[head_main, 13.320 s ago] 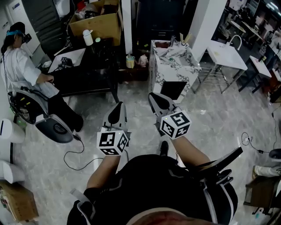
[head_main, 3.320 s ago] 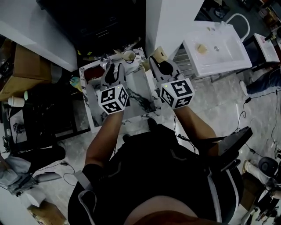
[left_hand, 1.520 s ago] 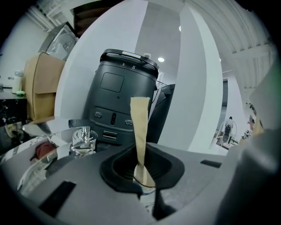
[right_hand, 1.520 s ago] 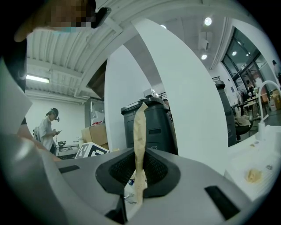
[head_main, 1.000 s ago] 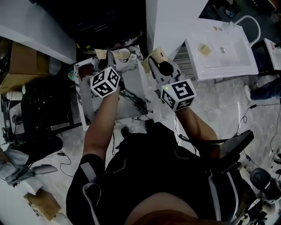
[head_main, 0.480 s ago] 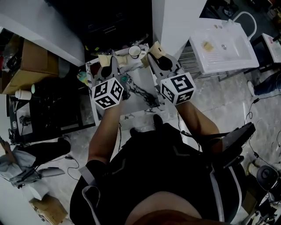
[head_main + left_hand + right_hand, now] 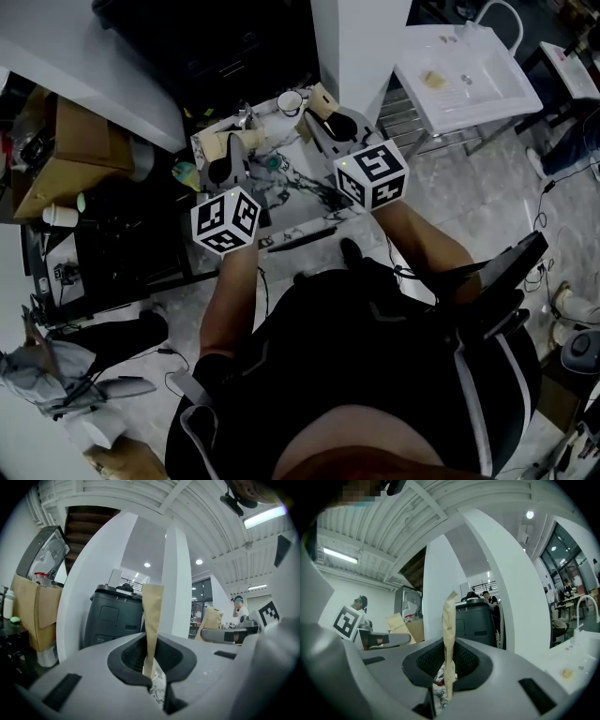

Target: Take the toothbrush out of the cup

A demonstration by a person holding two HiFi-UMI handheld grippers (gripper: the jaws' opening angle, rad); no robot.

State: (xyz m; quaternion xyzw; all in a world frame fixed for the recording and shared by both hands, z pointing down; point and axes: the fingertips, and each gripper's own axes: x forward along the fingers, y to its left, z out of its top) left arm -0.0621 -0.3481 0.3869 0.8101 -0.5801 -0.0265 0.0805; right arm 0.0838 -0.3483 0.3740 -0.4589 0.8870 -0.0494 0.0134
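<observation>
In the head view a white cup stands at the far end of the marbled table; I cannot make out a toothbrush in it. My left gripper is over the table's left side, shut on a thin tan paper piece that stands upright between its jaws. My right gripper is just right of the cup, shut on a similar tan paper piece. Both grippers point level, away from me. Small items lie scattered on the table between them.
A white pillar and a dark bin stand behind the table. A white sink unit is at the right, a cardboard box at the left. Cables lie on the floor.
Both grippers have shifted over the table, still shut on their tan pieces. The left one has moved more, drawing back toward me in the head view.
</observation>
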